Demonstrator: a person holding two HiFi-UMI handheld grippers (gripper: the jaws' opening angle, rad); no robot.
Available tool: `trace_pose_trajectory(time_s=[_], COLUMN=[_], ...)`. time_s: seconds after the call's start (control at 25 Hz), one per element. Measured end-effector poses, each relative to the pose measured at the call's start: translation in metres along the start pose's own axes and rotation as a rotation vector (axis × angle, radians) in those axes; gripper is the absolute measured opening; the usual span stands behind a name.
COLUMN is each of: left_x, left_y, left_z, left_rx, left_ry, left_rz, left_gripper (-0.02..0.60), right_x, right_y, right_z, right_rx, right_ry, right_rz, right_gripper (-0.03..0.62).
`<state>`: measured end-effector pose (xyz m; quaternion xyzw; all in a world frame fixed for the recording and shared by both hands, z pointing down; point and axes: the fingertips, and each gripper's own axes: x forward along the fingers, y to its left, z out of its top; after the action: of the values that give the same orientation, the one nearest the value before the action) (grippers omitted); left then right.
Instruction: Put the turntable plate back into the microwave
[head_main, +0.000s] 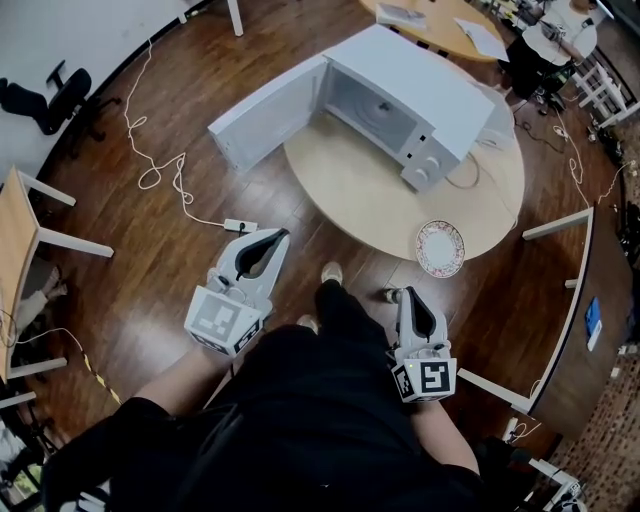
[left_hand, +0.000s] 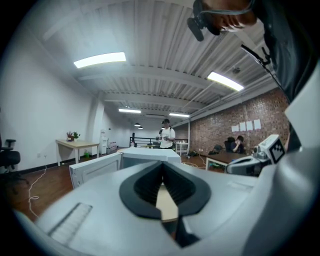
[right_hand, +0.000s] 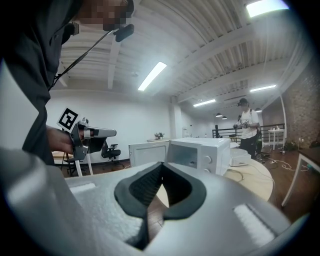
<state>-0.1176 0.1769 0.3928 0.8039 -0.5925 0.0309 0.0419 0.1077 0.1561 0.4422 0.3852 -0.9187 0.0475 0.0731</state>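
White and boxy, the microwave oven (head_main: 405, 95) sits on a round pale-wood table (head_main: 350, 190) with its door (head_main: 265, 115) swung wide to the left and its cavity bare; the round plate with a pinkish patterned rim (head_main: 440, 248) lies flat at the table's near rim, well apart from the oven and right of its control knobs; whether it overhangs the edge I cannot tell. Both tools are short of the table: the left gripper (head_main: 275, 238) and the right gripper (head_main: 405, 293) each have their jaws closed tip to tip with nothing between them.

The main hazard, as I judge it, is that edge; a nudge from closed jaws, or a clumsy first bite on the thin rim, could push the plate off onto the wooden floor; the jaws must part before they arrive. A flat, glazed disc pinched at one side is likely to droop or slip; carried tilted, it may strike the cavity frame. The open door stands on the left gripper's side and could be knocked; the plate could also settle off-centre, since the cavity floor's fittings are not visible.
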Motion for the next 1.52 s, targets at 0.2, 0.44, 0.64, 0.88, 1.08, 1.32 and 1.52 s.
trace_pose_trajectory(time_s=[0.2, 0.44, 0.64, 0.88, 1.08, 1.32, 1.52], left_x=[0.001, 0.014, 0.038, 0.070, 0.103, 0.137, 0.159], left_y=[0.018, 0.031, 0.044, 0.062, 0.076, 0.086, 0.105], left_z=[-0.008, -0.008, -0.001, 0.002, 0.007, 0.022, 0.029], left_rx=[-0.016, -0.015, -0.007, 0.001, -0.010, -0.021, 0.000], left_ry=[0.017, 0.038, 0.039, 0.066, 0.070, 0.063, 0.077], left_rz=[0.035, 0.029, 0.026, 0.020, 0.017, 0.011, 0.037], left_gripper=[0.005, 0.005, 0.005, 0.005, 0.005, 0.005, 0.005], right_x=[0.022, 0.048, 0.077, 0.112, 0.135, 0.160, 0.182], right_y=[0.002, 0.000, -0.007, -0.023, -0.040, -0.058, -0.073], right_z=[0.001, 0.003, 0.002, 0.003, 0.012, 0.016, 0.022], right_rx=[-0.011, 0.002, 0.019, 0.046, 0.051, 0.073, 0.082], right_ry=[0.003, 0.013, 0.025, 0.042, 0.037, 0.053, 0.027], right_rz=[0.028, 0.058, 0.087, 0.095, 0.096, 0.105, 0.126], right_gripper=[0.000, 0.000, 0.000, 0.000, 0.000, 0.000, 0.000])
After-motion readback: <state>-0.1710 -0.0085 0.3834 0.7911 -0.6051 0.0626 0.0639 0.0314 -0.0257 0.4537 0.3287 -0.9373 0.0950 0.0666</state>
